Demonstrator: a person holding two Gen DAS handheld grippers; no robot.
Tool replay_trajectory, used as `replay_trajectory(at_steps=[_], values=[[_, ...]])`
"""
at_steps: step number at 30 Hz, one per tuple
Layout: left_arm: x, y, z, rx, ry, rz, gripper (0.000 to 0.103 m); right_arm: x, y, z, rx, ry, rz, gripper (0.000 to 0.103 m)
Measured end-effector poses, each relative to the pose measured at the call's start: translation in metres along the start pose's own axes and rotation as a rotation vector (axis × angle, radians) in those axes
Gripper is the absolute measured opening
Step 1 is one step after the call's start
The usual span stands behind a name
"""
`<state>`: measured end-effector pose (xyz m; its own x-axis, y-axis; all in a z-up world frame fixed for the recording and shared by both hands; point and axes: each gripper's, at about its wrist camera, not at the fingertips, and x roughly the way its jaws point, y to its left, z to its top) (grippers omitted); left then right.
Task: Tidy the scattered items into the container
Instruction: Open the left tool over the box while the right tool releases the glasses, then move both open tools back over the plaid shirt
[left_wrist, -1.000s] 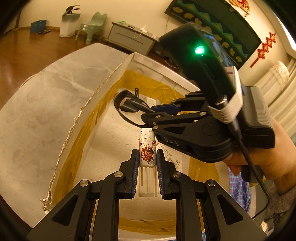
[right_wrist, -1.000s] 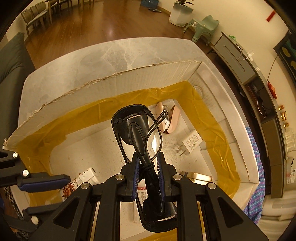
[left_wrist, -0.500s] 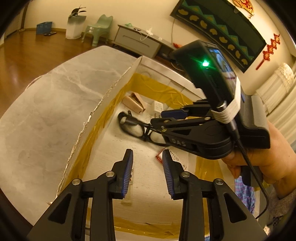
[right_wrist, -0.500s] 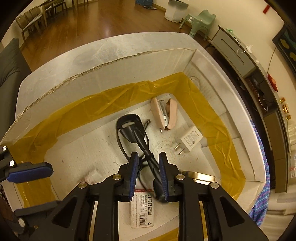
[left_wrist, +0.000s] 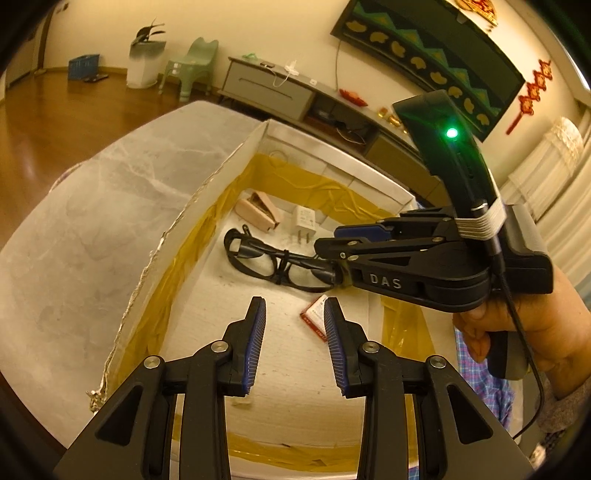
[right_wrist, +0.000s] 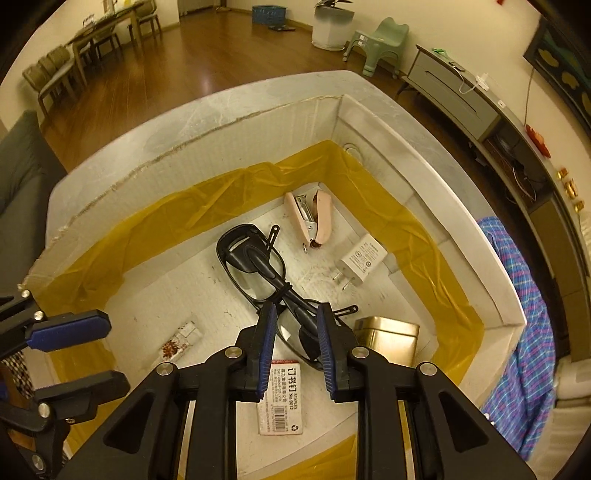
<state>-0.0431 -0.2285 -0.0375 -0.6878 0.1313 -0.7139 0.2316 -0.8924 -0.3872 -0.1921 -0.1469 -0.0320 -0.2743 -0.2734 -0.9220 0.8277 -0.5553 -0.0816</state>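
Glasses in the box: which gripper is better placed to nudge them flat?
Right. The right gripper already straddles the glasses, jaws open around a temple; the left gripper hangs open, apart from them.

Matte black left gripper (left_wrist: 293, 343) with ribbed blue pads (left_wrist: 255, 345) and silver screws; right gripper (right_wrist: 294, 345) likewise, white "DAS" lettering, green light, black cable bound with white wraps; bare-skinned right hand (left_wrist: 517, 328), grey knitted cuff
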Motion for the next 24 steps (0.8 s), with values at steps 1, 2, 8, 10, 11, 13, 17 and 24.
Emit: replay_trajectory(at_steps=[1, 2, 8, 10, 11, 13, 17, 24], values=[[-0.001, -0.002, 0.000, 0.005, -0.005, 0.001, 0.034, -0.005, -0.001, -0.002, 0.011, -0.016, 0.016, 0.025], [-0.002, -0.004, 0.000, 0.011, -0.009, 0.004, 0.034, -0.008, -0.003, -0.004, 0.021, -0.031, 0.030, 0.025], [-0.010, -0.019, -0.001, 0.047, -0.039, 0.018, 0.034, -0.036, -0.011, -0.020, 0.094, -0.133, 0.105, 0.025], [-0.012, -0.024, -0.001, 0.058, -0.044, 0.021, 0.035, -0.045, -0.013, -0.026, 0.116, -0.169, 0.128, 0.025], [-0.013, -0.027, -0.002, 0.064, -0.048, 0.021, 0.035, -0.048, -0.014, -0.030, 0.123, -0.184, 0.138, 0.025], [-0.015, -0.033, -0.002, 0.075, -0.053, 0.020, 0.035, -0.060, -0.014, -0.037, 0.137, -0.220, 0.165, 0.025], [-0.021, -0.044, -0.003, 0.096, -0.075, 0.010, 0.035, -0.081, -0.017, -0.053, 0.167, -0.295, 0.220, 0.025], [-0.027, -0.060, -0.005, 0.130, -0.095, 0.009, 0.035, -0.100, -0.027, -0.076, 0.219, -0.353, 0.284, 0.025]])
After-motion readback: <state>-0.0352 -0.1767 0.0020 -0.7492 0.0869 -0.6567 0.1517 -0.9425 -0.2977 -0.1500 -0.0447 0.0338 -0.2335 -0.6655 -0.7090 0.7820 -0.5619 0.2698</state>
